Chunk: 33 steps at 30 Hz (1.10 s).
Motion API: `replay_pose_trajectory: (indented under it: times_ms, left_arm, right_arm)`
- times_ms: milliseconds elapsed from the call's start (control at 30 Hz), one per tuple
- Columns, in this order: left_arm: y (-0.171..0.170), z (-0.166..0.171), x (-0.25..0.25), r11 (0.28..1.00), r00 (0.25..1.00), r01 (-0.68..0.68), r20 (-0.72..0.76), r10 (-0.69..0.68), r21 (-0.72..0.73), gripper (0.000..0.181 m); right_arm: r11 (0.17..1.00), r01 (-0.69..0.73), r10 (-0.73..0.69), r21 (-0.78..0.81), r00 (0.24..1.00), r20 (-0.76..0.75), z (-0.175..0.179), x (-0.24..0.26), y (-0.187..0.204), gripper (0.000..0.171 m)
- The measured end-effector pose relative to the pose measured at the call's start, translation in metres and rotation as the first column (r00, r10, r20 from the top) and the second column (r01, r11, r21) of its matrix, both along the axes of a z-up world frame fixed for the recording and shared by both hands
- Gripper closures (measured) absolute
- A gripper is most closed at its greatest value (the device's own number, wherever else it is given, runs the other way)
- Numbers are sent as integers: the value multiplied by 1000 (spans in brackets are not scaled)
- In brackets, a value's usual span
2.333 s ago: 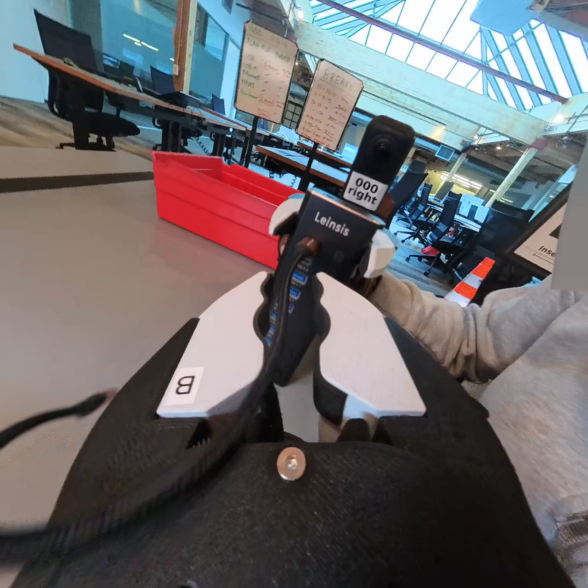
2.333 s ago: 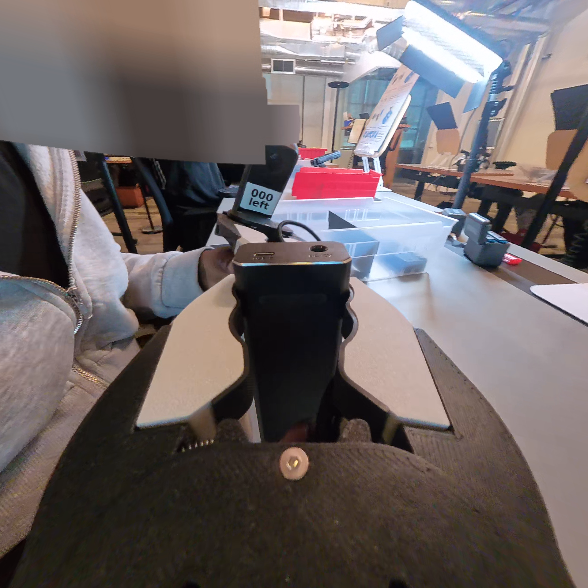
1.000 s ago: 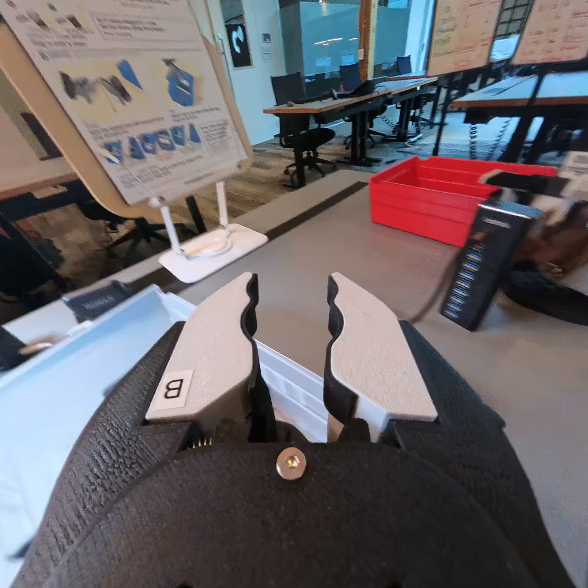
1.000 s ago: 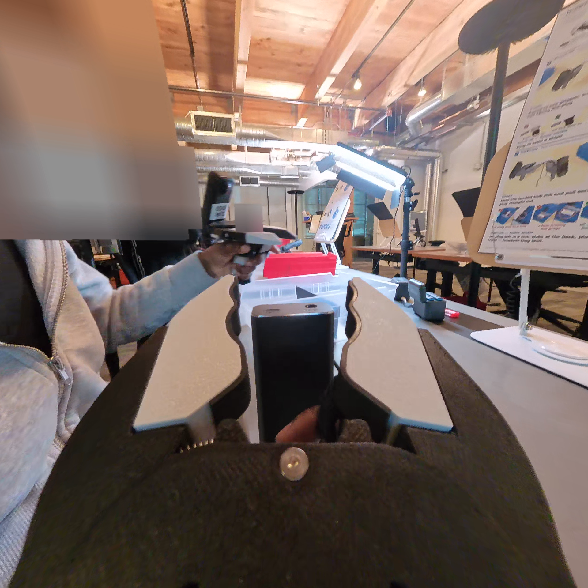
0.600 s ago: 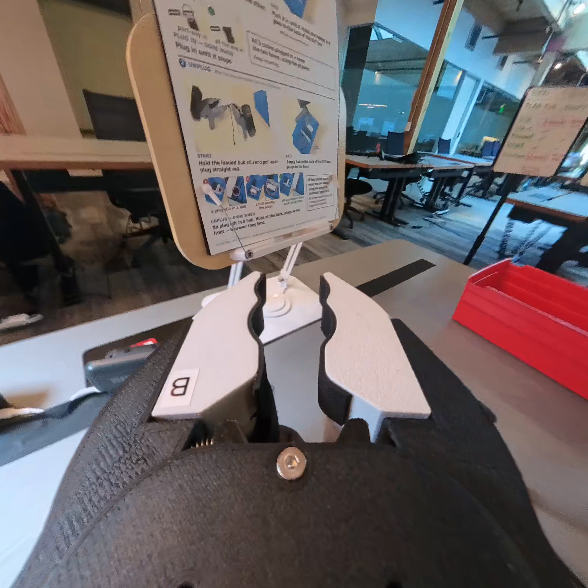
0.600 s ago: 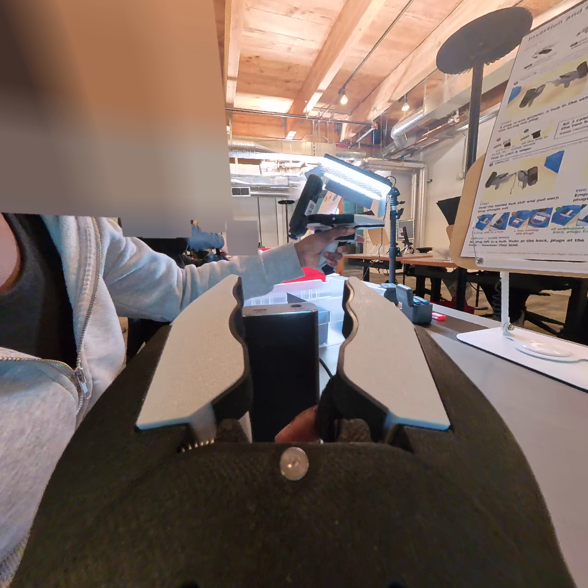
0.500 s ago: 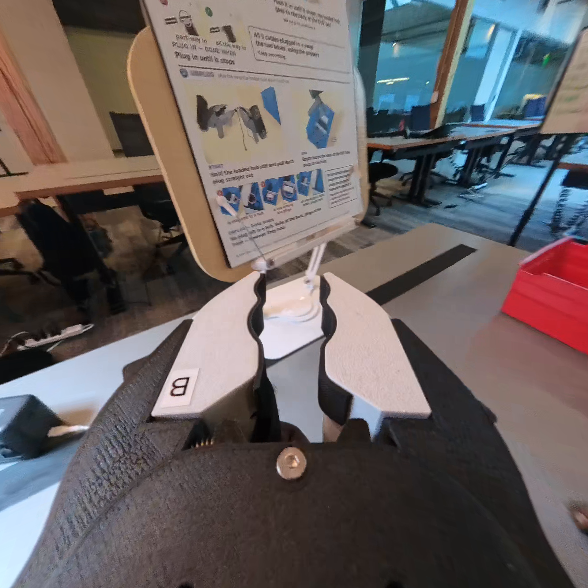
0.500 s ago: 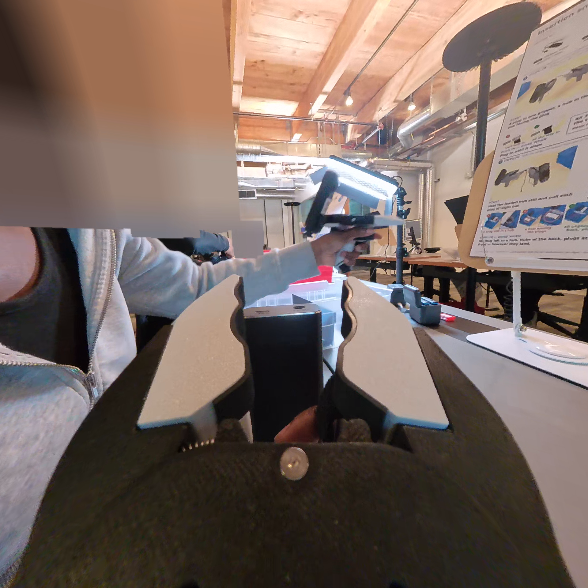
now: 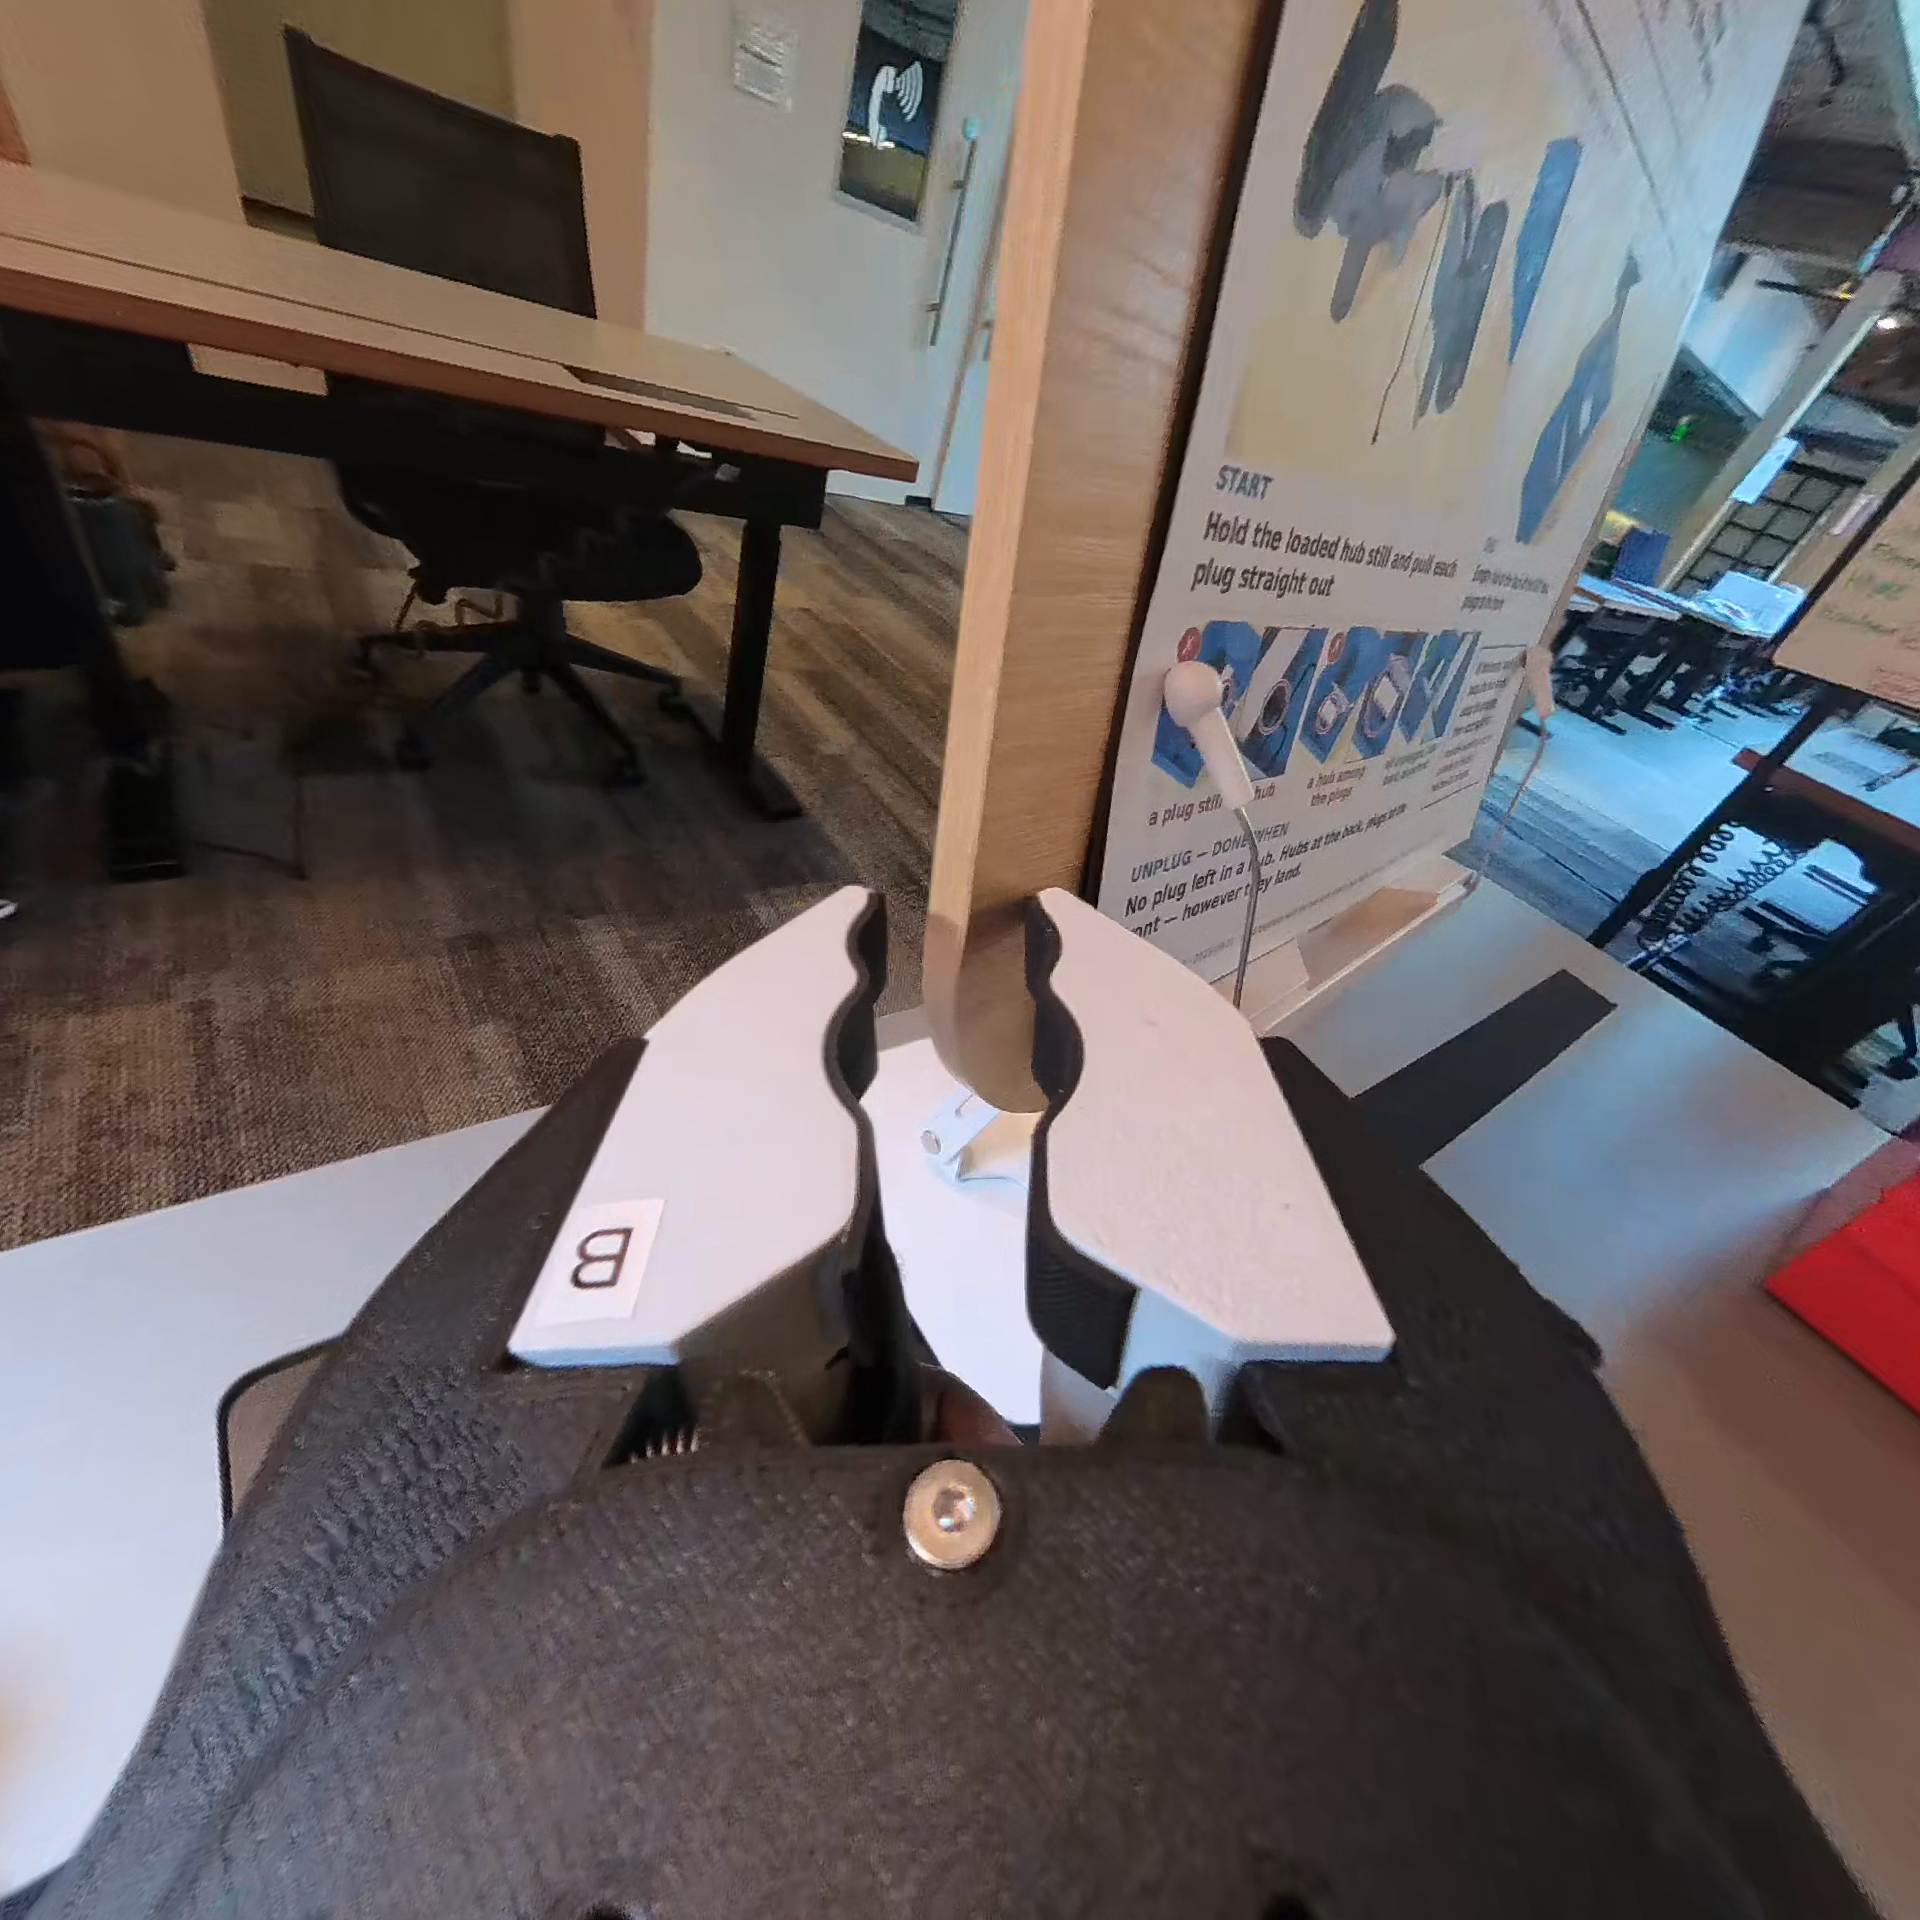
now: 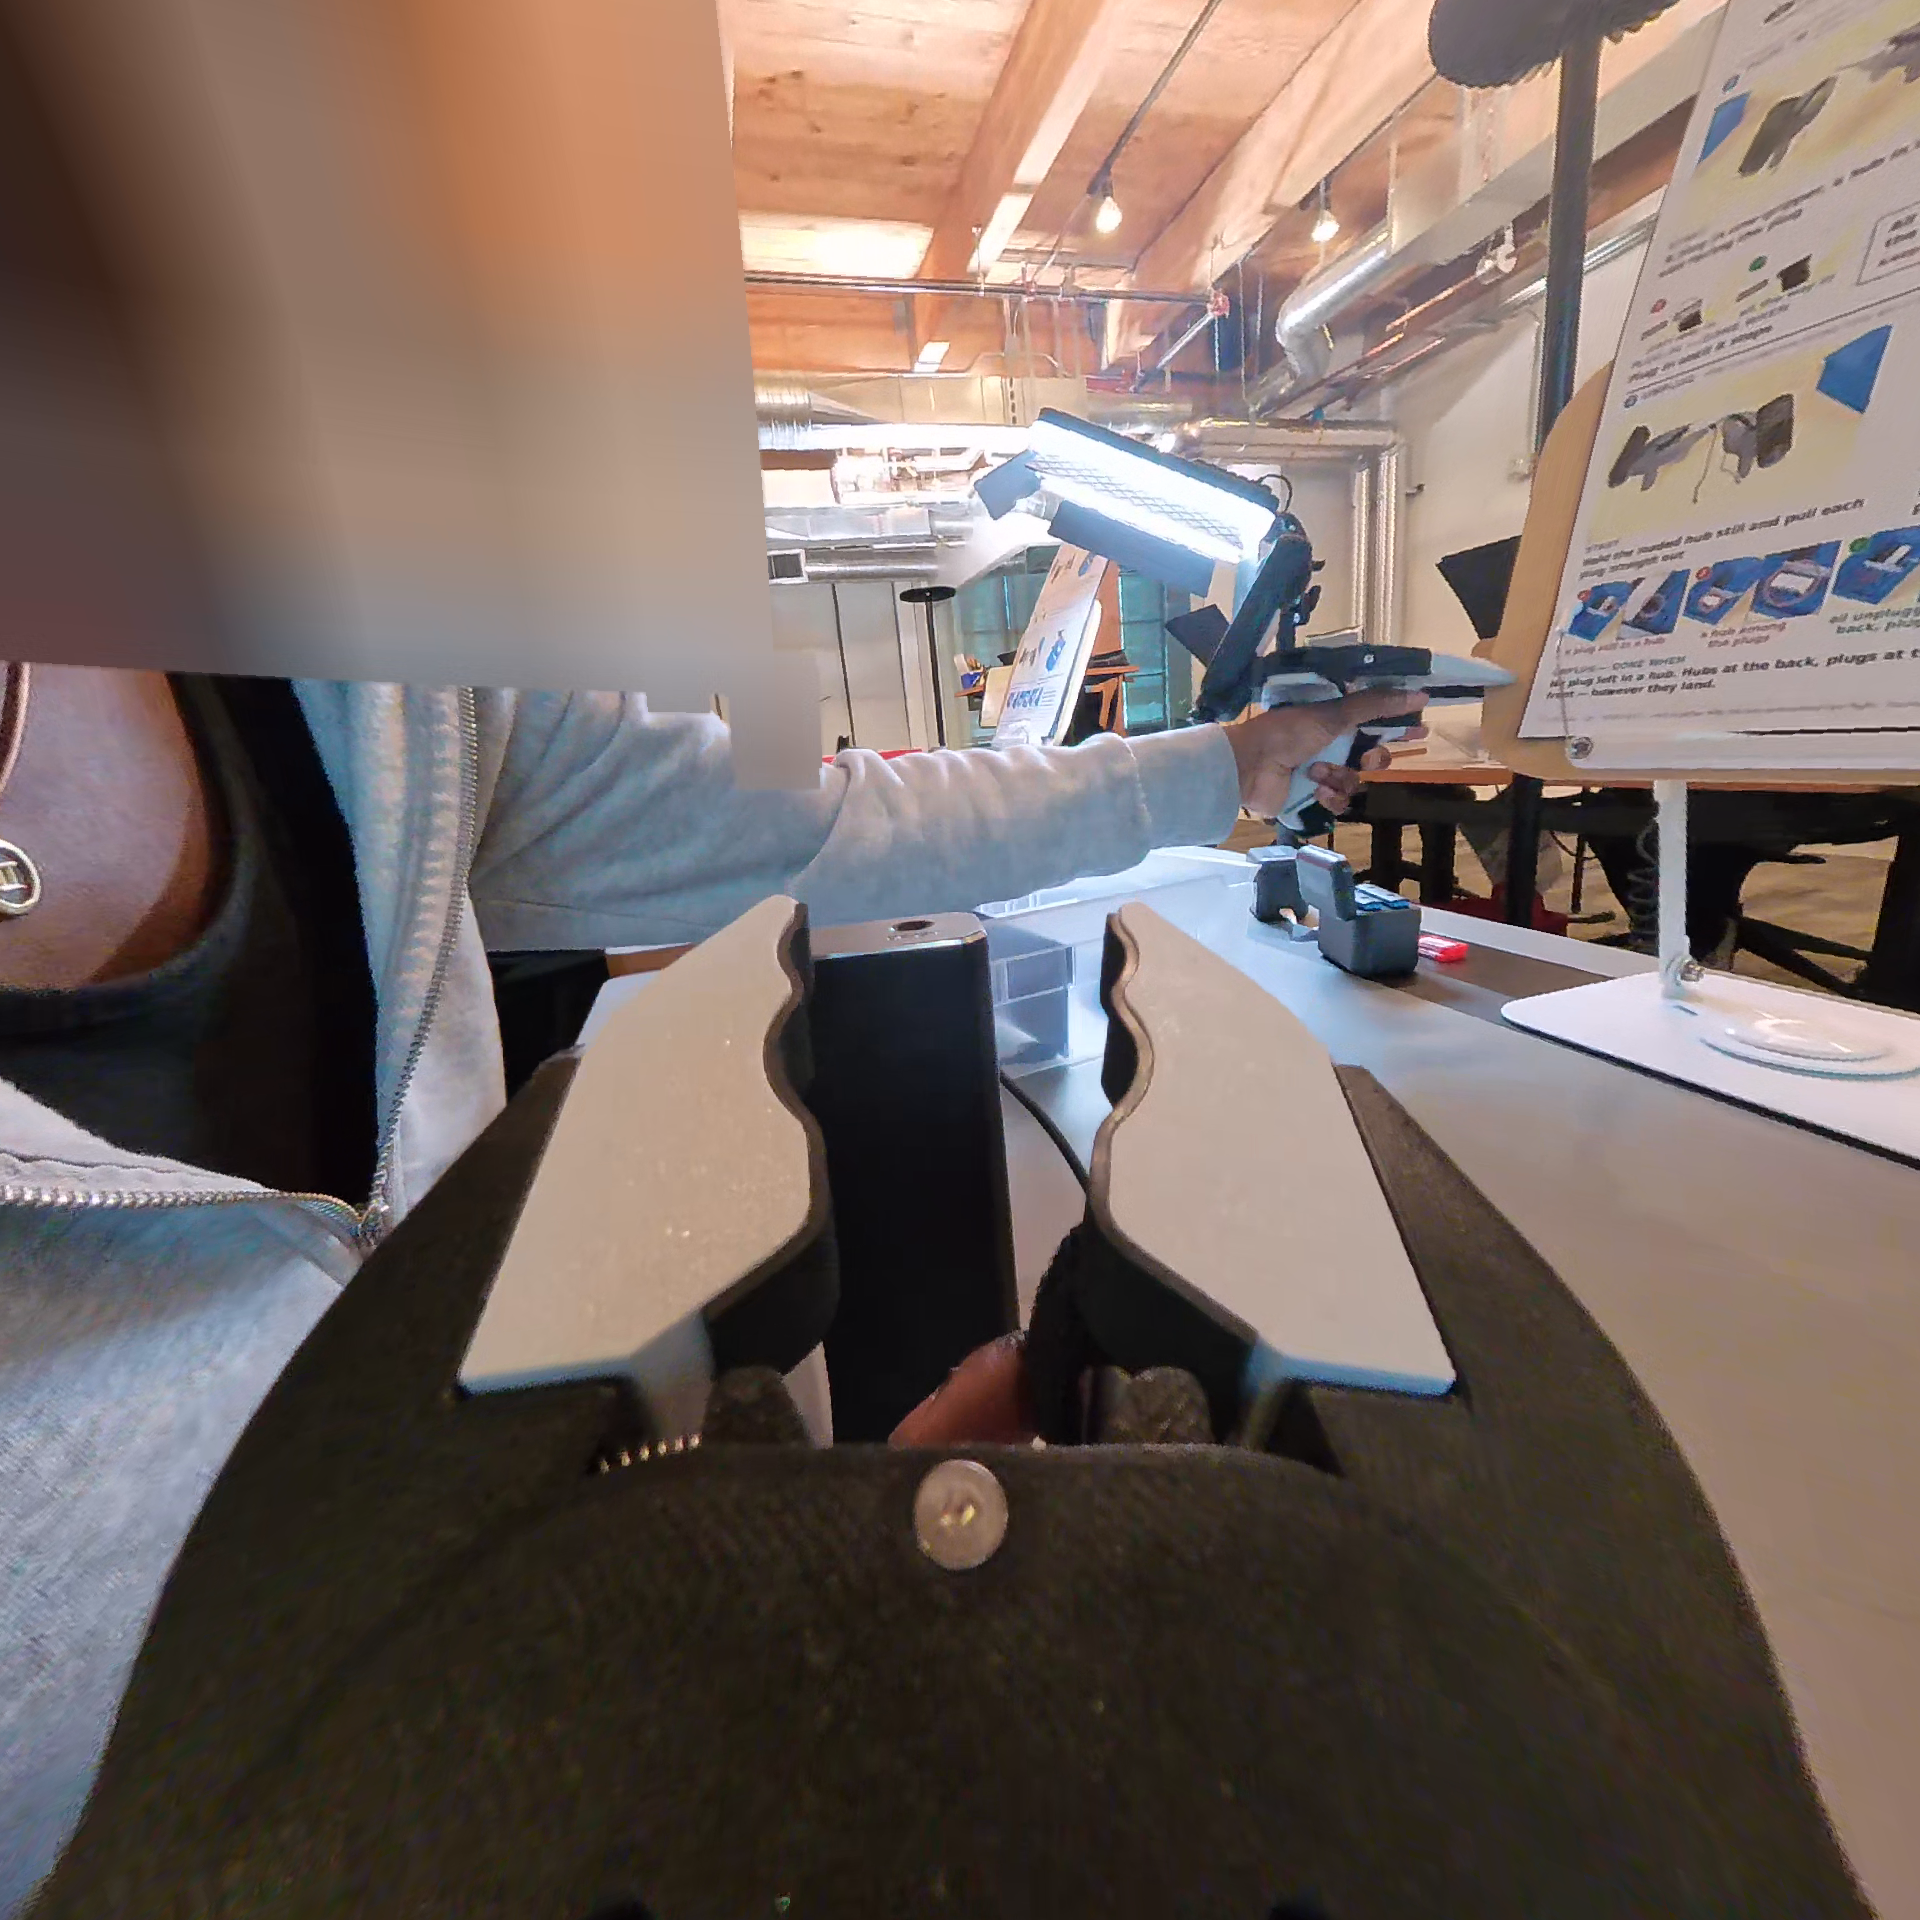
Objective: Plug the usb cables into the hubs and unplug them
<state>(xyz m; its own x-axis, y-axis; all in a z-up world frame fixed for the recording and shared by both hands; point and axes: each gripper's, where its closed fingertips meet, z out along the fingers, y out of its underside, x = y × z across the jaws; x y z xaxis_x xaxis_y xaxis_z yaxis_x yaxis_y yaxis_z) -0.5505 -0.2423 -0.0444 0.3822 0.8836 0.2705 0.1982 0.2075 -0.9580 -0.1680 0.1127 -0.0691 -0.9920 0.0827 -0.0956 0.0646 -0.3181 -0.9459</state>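
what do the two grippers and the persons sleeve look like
Both grippers share one build: the left gripper and right gripper each have two pale grey fingers with wavy black inner pads, on a rough black textured body with a silver screw at its centre. The left one carries a small white sticker bearing a letter. The sleeve is light grey, part of a zipped hoodie.

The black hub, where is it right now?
In the right wrist view, the black hub stands upright between the right gripper's open fingers, touching the left one, on the grey table beside the person's grey sleeve.
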Motion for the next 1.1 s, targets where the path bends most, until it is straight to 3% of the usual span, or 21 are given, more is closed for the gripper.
replay_pose_trajectory:
  times_ms: [200,700,1100]
  left_arm:
    - [-4,1,-15,988,996,-82,-33,79,-131,161]
    - [-2,1,-5,997,997,-2,-80,-4,-73,164]
    - [-4,1,-7,986,997,-77,-19,75,-145,165]
  right_arm:
    - [1000,10,-10,-6,1000,-4,1,-1,2,118]
    - [1000,15,-15,-20,1000,-6,3,-2,4,120]
    - [1000,17,-17,-2,1000,-18,0,0,2,121]
